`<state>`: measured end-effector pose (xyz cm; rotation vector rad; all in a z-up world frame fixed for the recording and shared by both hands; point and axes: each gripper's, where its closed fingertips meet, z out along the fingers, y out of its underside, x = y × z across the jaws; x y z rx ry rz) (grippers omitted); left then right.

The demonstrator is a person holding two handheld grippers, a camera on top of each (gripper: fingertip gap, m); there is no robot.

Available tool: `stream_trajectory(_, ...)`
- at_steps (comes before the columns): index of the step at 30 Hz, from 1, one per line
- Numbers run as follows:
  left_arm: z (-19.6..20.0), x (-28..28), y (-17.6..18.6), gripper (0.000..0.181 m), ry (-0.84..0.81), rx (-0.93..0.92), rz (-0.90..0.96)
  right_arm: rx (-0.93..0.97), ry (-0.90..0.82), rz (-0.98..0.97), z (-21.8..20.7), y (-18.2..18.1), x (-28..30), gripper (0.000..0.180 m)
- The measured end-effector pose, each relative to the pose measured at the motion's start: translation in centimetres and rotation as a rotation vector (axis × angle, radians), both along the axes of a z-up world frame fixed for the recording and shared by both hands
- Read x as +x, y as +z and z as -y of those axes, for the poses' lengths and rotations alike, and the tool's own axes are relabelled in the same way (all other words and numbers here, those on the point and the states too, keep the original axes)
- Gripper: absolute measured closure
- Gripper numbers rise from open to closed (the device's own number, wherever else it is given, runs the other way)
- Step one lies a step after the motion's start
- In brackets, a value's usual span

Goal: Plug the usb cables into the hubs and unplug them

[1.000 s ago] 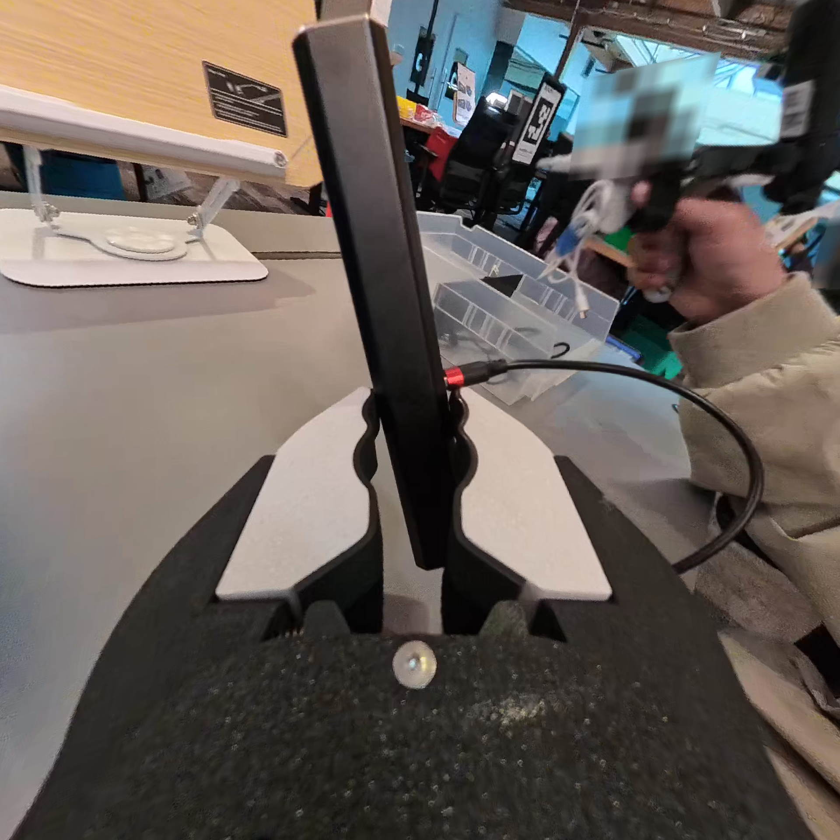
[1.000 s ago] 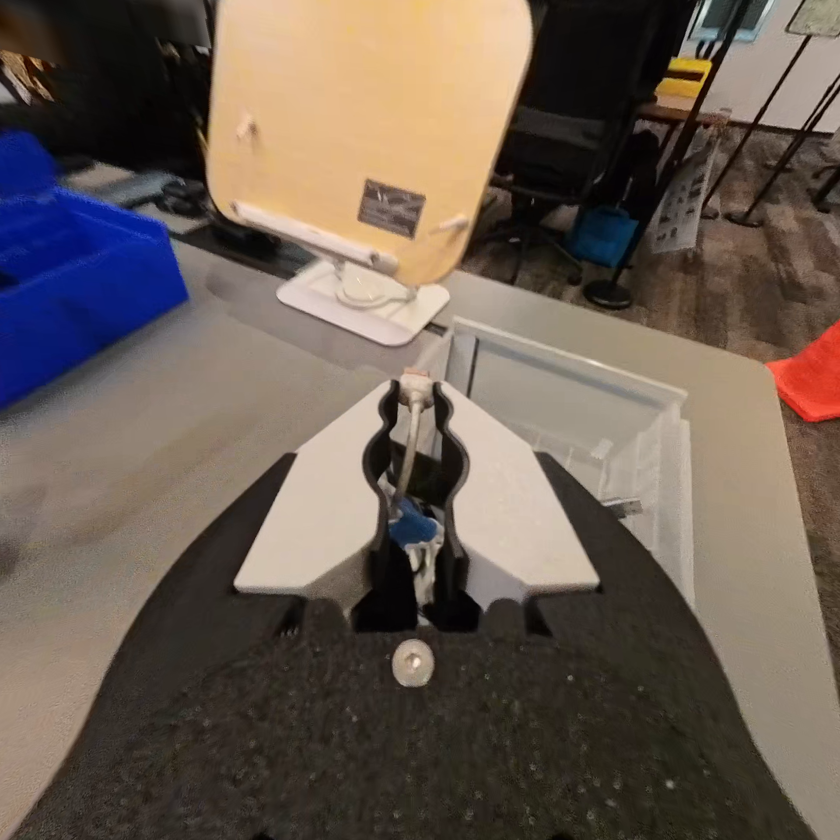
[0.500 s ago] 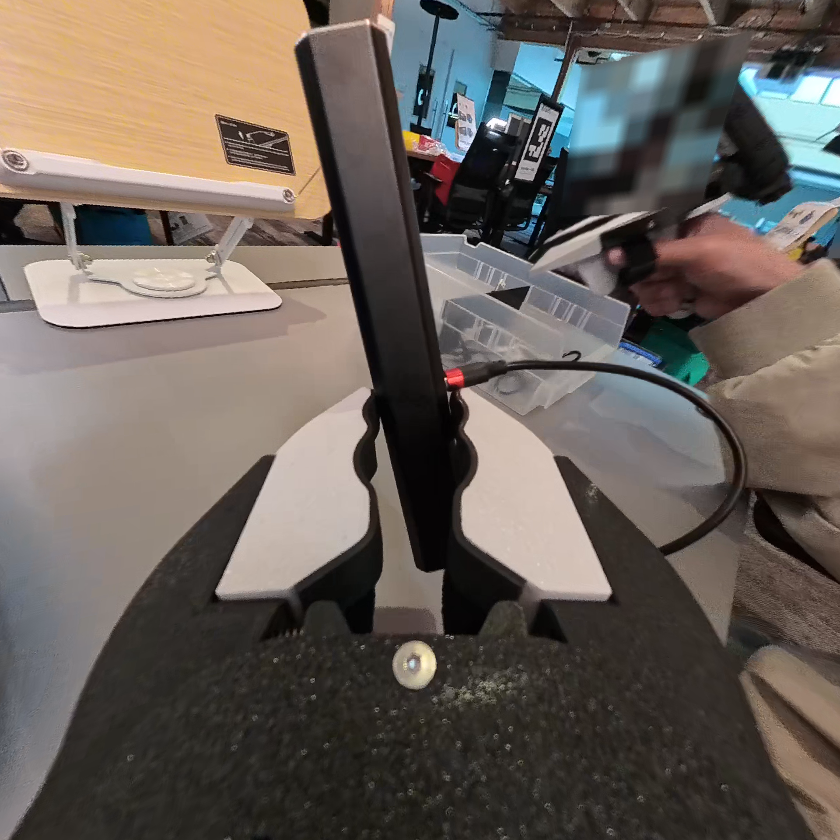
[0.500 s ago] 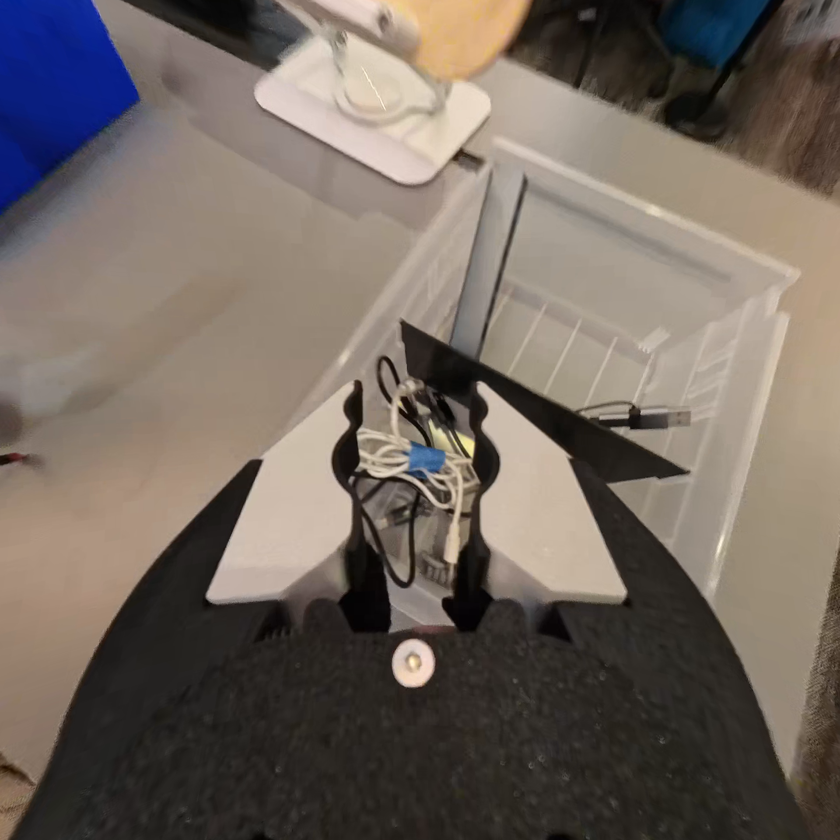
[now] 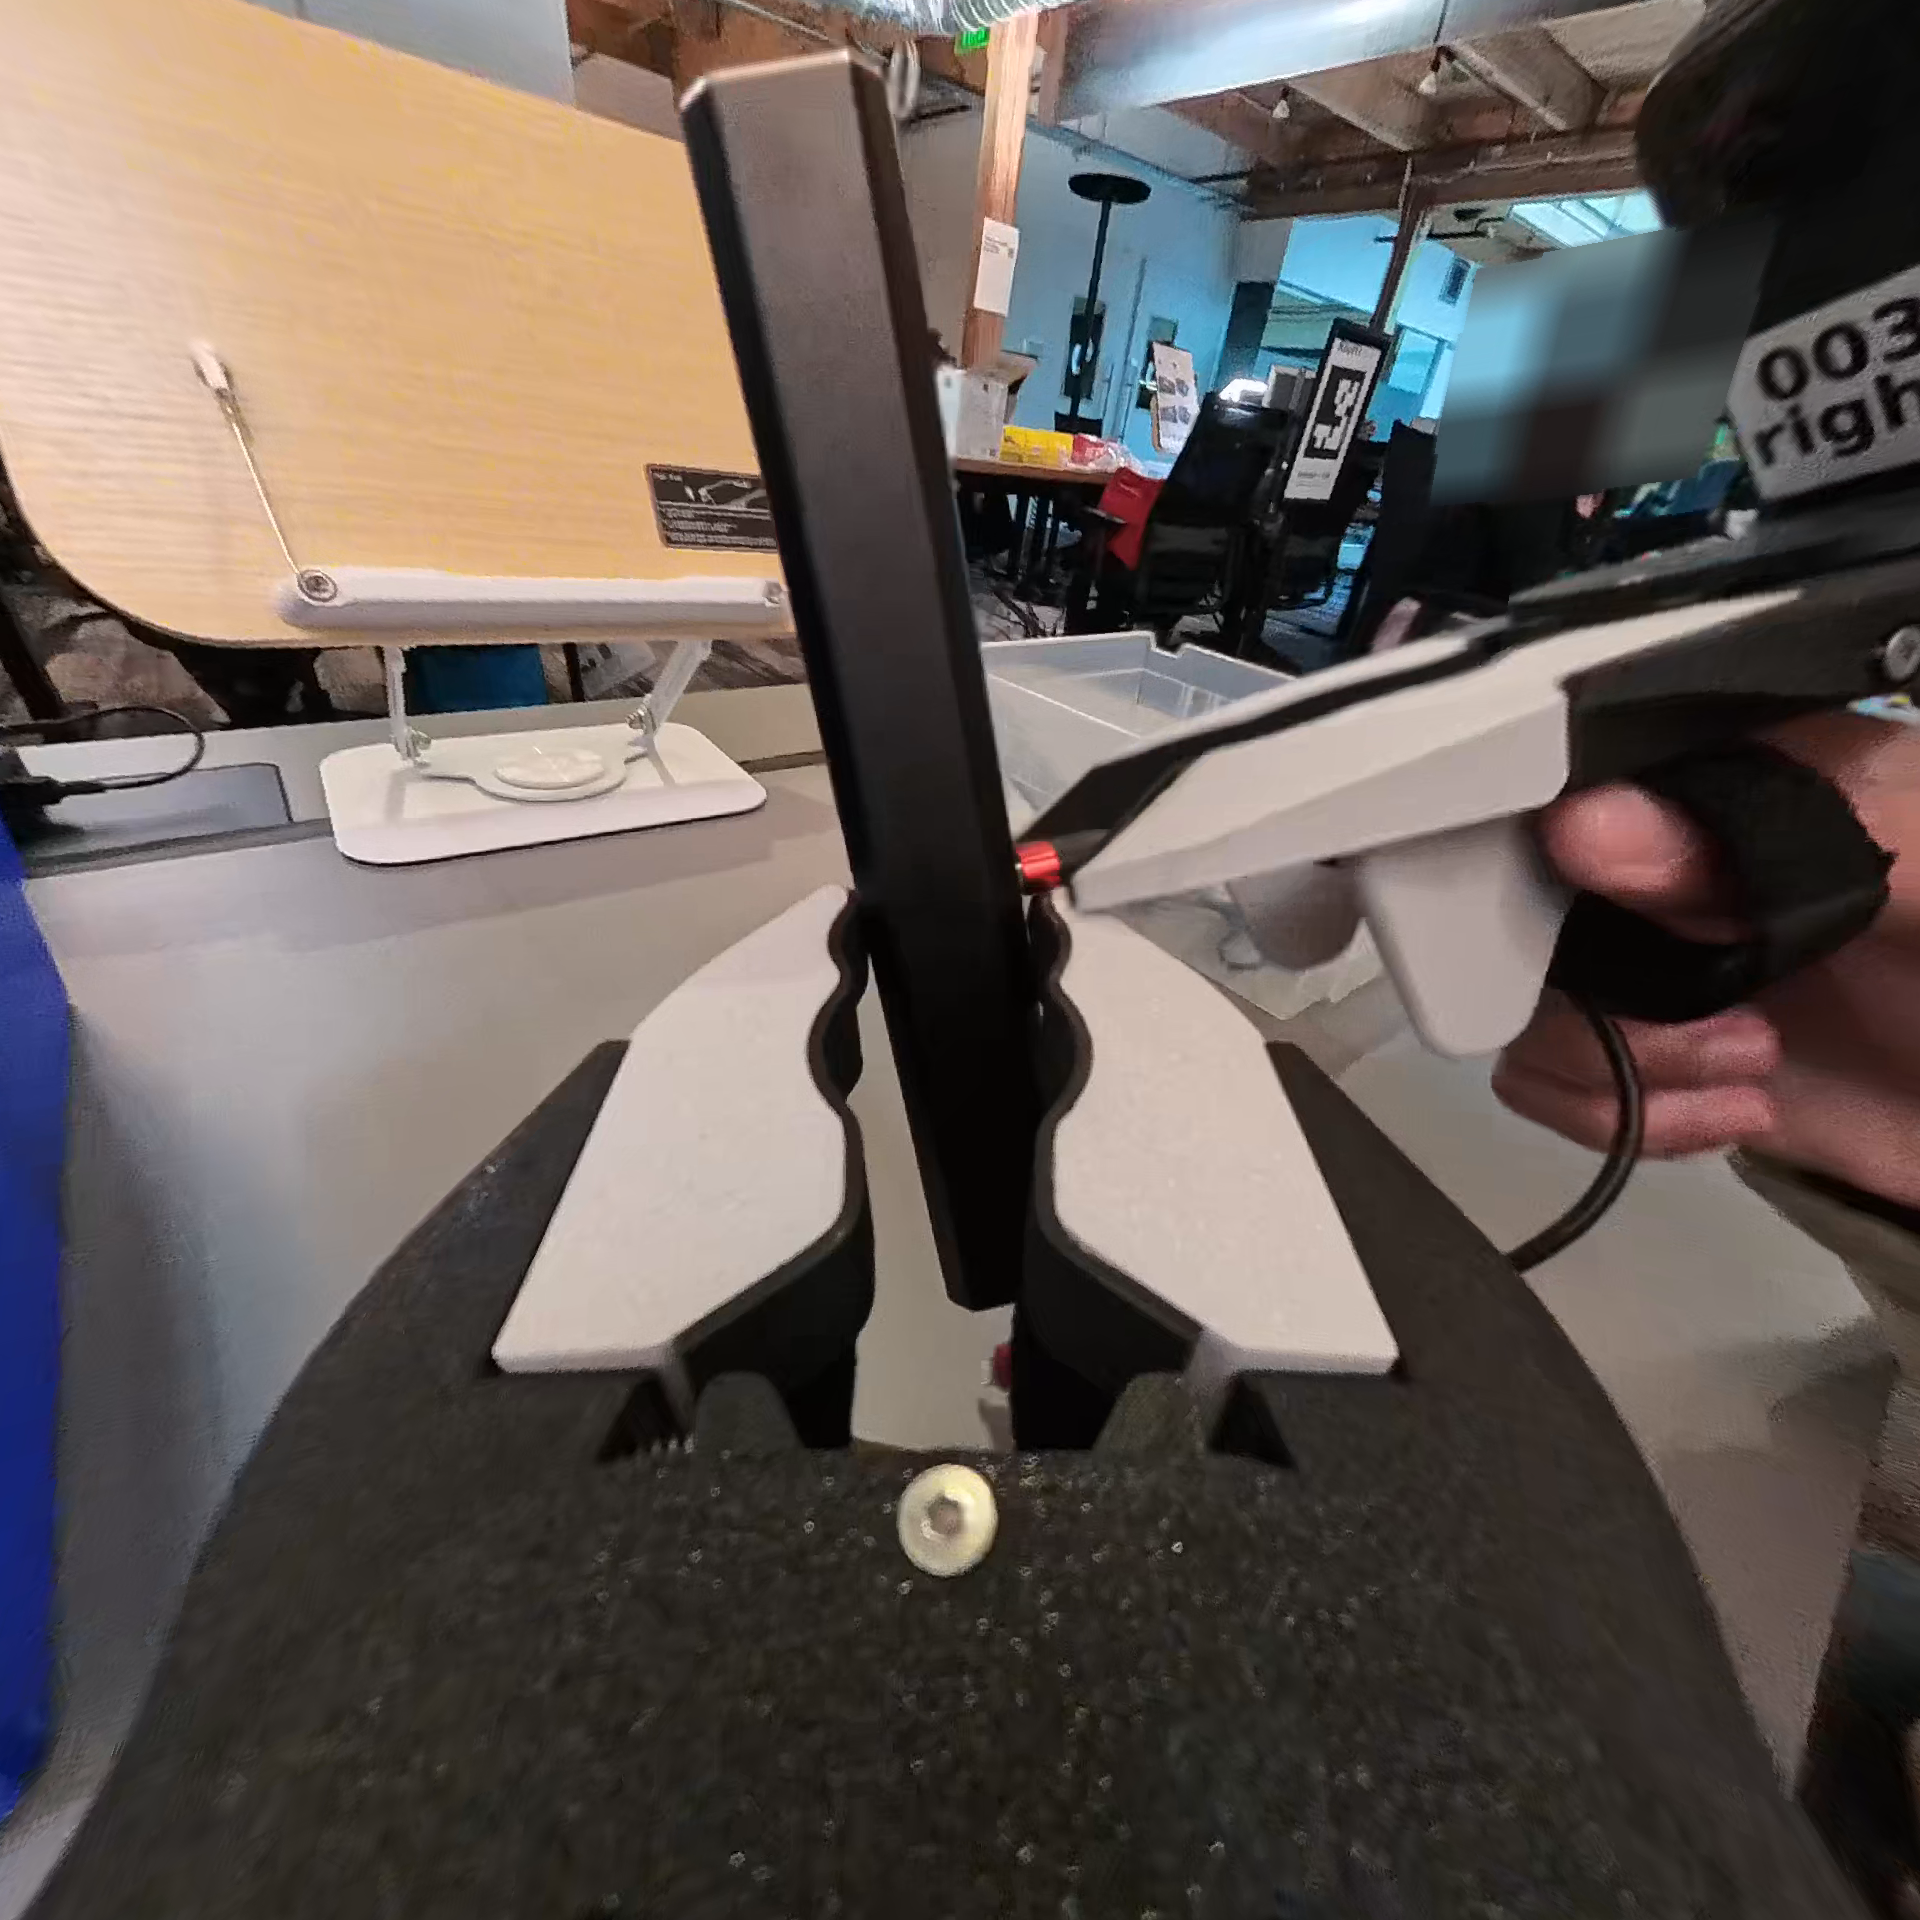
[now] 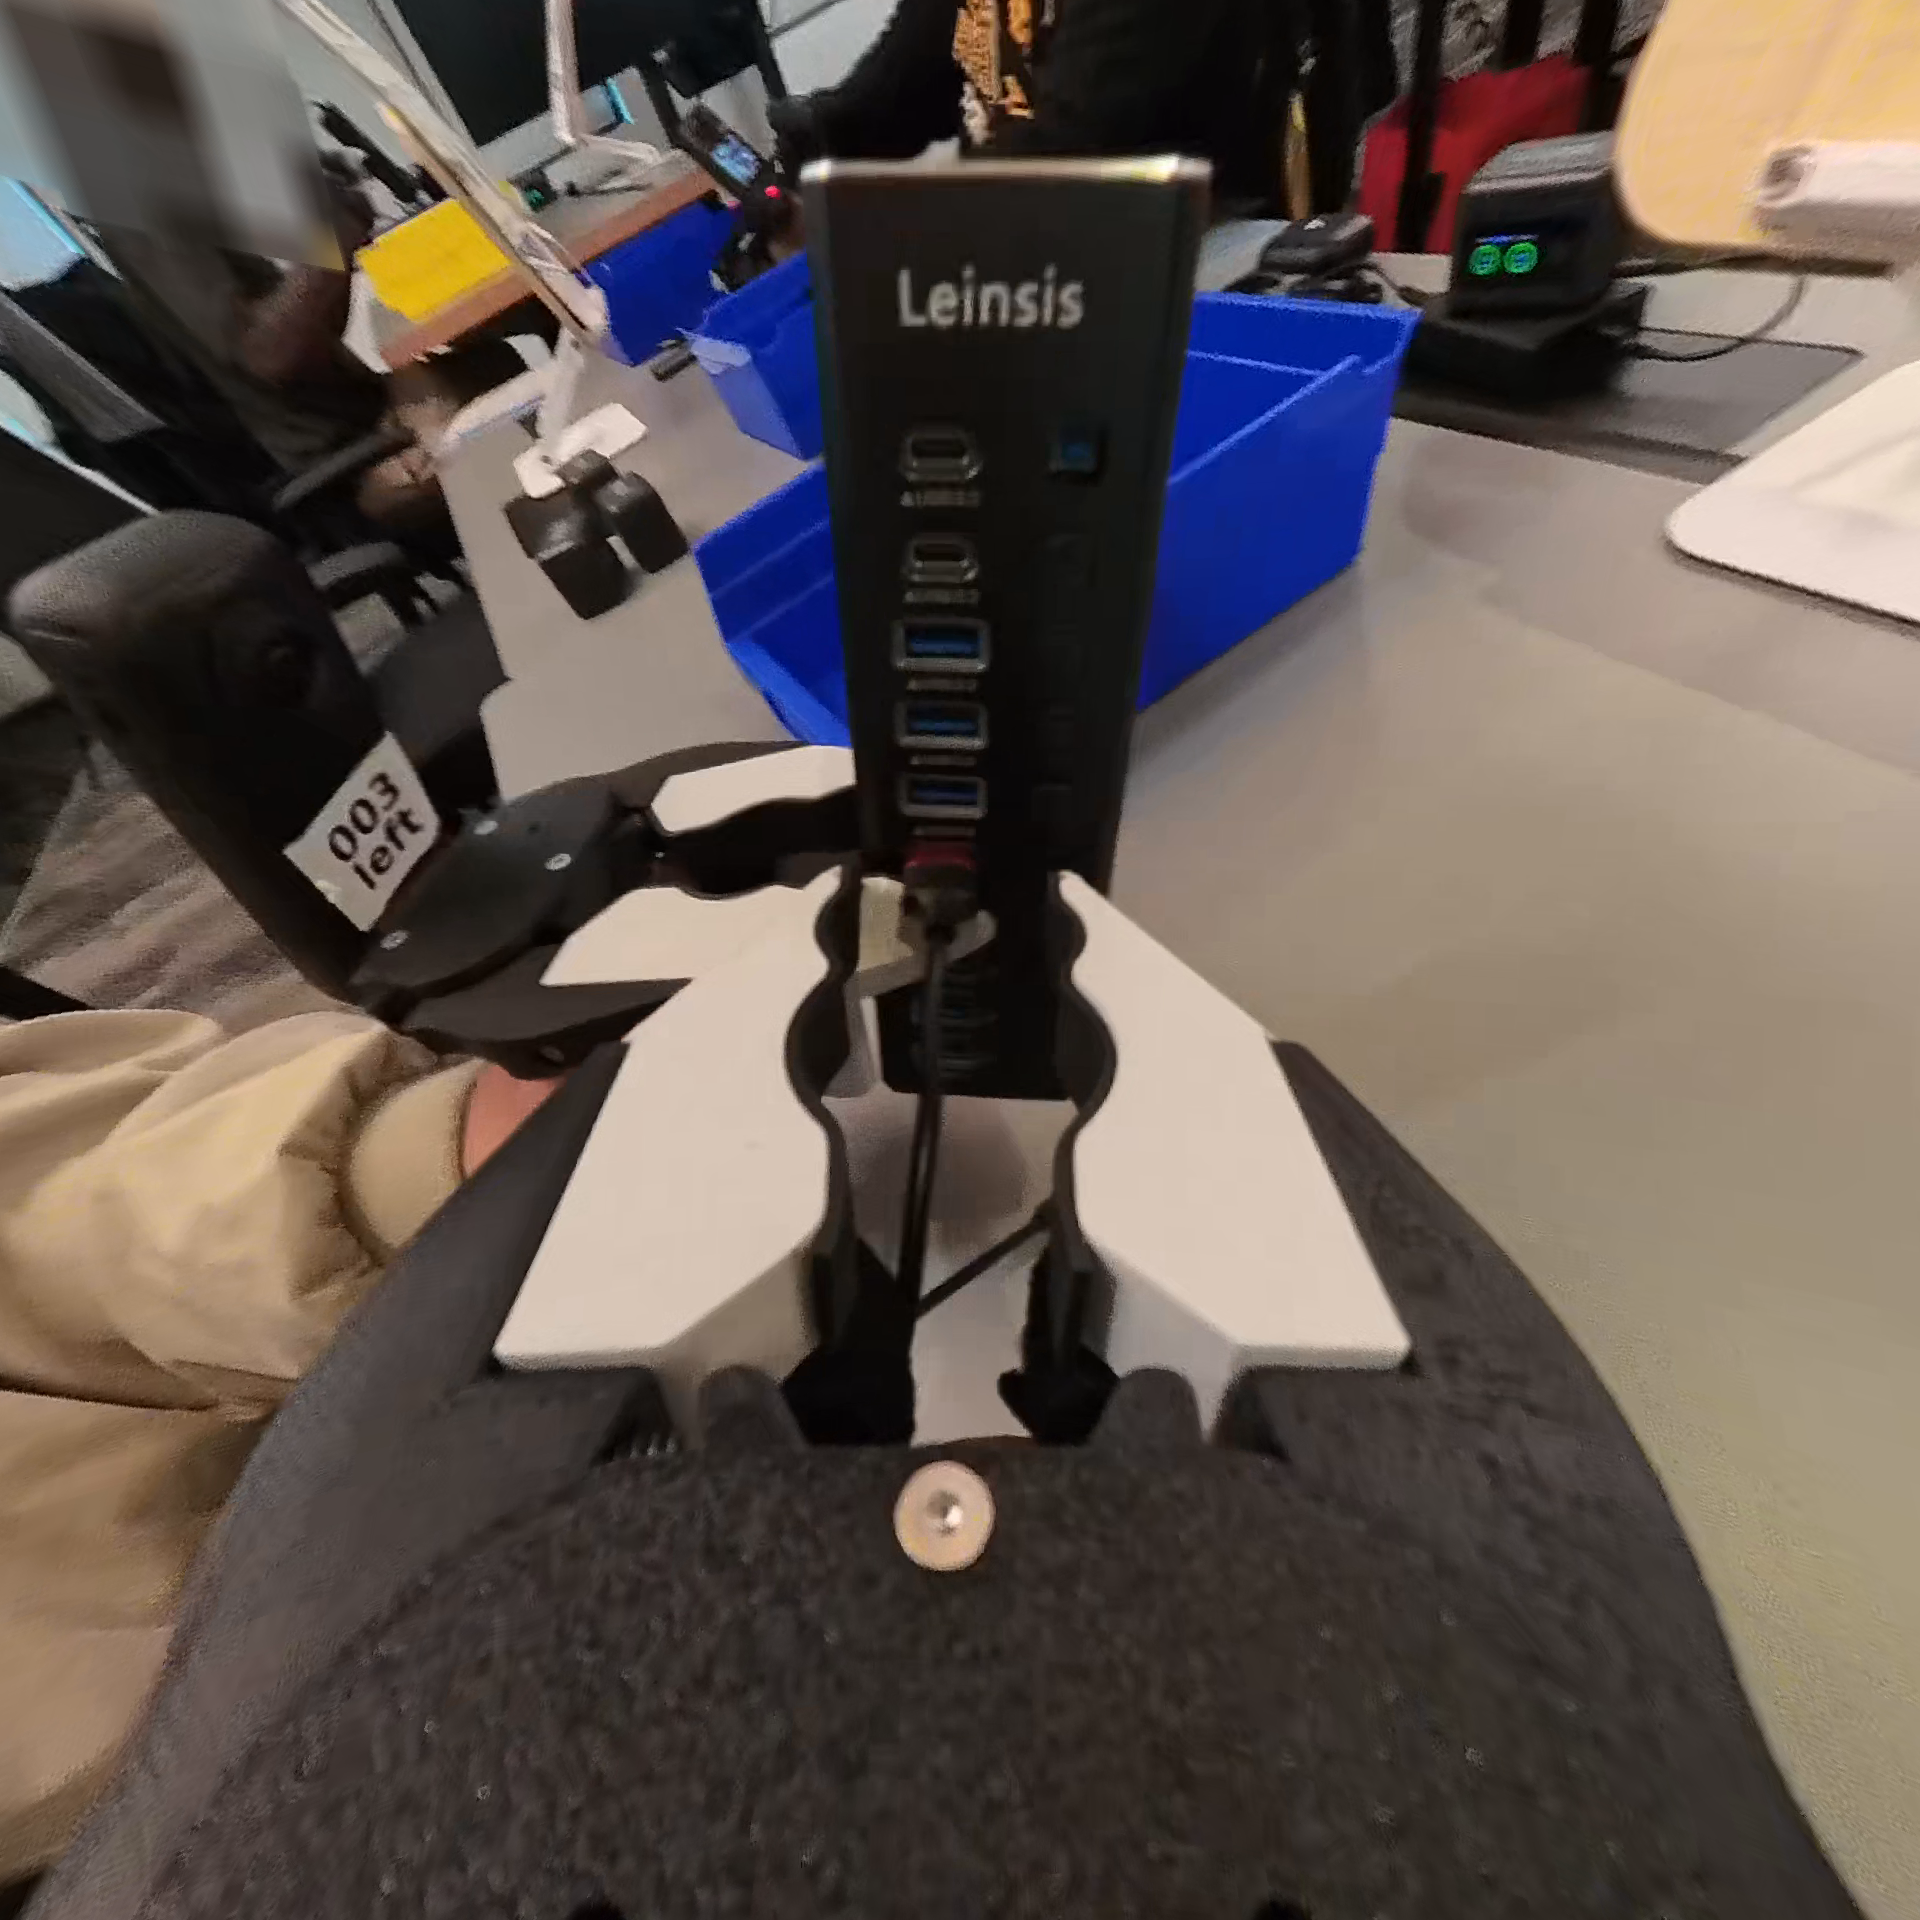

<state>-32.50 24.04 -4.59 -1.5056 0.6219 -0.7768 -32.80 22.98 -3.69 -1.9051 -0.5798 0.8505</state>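
Note:
My left gripper [image 5: 945,925] is shut on a black USB hub [image 5: 852,520] and holds it upright above the grey table [image 5: 312,1039]. A red-collared plug [image 5: 1036,862] sits in a port on the hub's right side, and its black cable [image 5: 1605,1164] loops down to the right. In the right wrist view the hub [image 6: 997,520] faces me with its row of ports. My right gripper [image 6: 956,904] is open, its fingertips either side of the plug [image 6: 940,868], and the cable [image 6: 925,1164] hangs between the fingers. The left gripper [image 6: 748,821] shows at the hub's left.
A tilted wooden board [image 5: 364,364] on a white stand [image 5: 540,790] is at the back. A clear plastic organiser bin [image 5: 1101,686] lies behind the hub. A blue bin [image 6: 1268,488] stands beyond the hub in the right wrist view. A hand [image 5: 1714,987] holds the right gripper. Left and right tips are no more than a few centimetres apart.
My right gripper opened over the clear bin, left the white cable bundle there, then swung across to the hub's red plug. My left gripper kept its hold on the hub.

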Motion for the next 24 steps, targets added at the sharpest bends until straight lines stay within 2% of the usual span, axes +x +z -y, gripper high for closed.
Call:
stream_trajectory(2,0.1,0.0,0.3,0.151,0.003,0.027,0.014,0.049,-0.026,-0.03,0.0,0.6,-0.2,0.165)
stream_trajectory(7,0.1,0.1,0.3,0.151,0.006,0.041,0.029,0.149,-0.074,0.006,0.0,0.7,-0.1,0.165)
stream_trajectory(11,-0.2,0.3,-0.2,0.151,0.038,0.066,-0.071,0.237,-0.142,0.056,0.1,0.4,0.1,0.166)
stream_trajectory(16,-0.3,0.1,-0.3,0.152,0.032,0.057,-0.108,0.199,-0.132,-0.015,0.1,0.3,0.2,0.166)
stream_trajectory(19,-0.4,0.4,-0.7,0.152,0.046,-0.014,-0.07,0.225,-0.17,0.009,-0.1,0.2,0.5,0.166)
stream_trajectory(24,-0.6,0.7,-0.9,0.152,0.037,-0.025,-0.077,0.24,-0.223,0.025,-0.2,0.1,0.9,0.165)
